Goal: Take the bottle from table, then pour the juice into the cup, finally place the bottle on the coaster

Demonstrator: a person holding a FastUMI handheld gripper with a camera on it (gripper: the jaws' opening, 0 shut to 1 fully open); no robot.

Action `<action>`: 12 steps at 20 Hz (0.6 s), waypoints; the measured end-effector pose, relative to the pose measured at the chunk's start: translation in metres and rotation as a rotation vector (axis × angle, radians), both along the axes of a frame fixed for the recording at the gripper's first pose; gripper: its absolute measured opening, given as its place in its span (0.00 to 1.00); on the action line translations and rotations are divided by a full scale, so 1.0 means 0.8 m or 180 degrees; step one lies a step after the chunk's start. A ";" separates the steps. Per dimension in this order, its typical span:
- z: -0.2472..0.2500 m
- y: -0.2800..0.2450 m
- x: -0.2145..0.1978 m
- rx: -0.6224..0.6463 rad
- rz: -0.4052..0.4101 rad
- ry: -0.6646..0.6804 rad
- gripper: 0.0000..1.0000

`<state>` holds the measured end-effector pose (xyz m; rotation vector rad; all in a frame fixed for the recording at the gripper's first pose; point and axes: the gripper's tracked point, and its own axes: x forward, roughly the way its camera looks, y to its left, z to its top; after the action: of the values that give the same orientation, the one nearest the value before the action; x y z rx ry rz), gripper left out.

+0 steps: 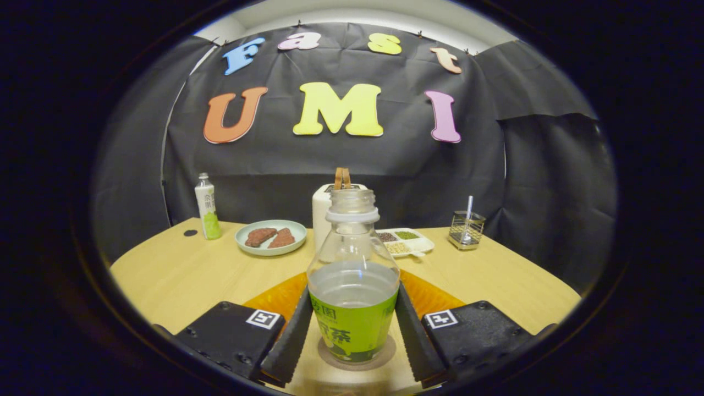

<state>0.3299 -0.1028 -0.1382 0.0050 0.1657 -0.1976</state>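
The claw [353, 330] holds the open bottle [353, 286] between both fingers, upright on the round coaster [385, 355] on the desk [176, 275]. I judge this the placing step: check the base sits flat, then release slowly.

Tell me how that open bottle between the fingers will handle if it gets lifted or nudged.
The bottle, between the tool's fingers, looks like thin clear plastic, so it probably gives under a squeeze. It is only part full, likely light. With no cap on, liquid could slosh out if tipped. Standing on the coaster, tall with a narrow neck, it may topple if nudged high.
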 end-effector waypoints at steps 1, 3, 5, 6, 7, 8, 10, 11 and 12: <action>-0.001 0.003 0.001 0.0032 0.0030 -0.0045 0.83; -0.004 0.002 -0.001 0.0027 0.0013 -0.0027 0.90; -0.004 -0.001 -0.007 -0.0041 -0.0011 0.0007 0.98; 0.000 0.000 -0.013 -0.0035 -0.0011 -0.0007 1.00; 0.005 0.003 -0.018 -0.0012 0.0004 -0.0034 1.00; 0.014 0.004 -0.025 0.0014 0.0011 -0.0081 1.00; 0.036 0.007 -0.045 0.0006 0.0012 -0.0187 1.00; 0.048 0.005 -0.059 -0.0014 -0.0016 -0.0241 1.00; 0.061 0.005 -0.072 -0.0031 -0.0037 -0.0273 1.00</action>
<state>0.2720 -0.0990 -0.0895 0.0047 0.0793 -0.2096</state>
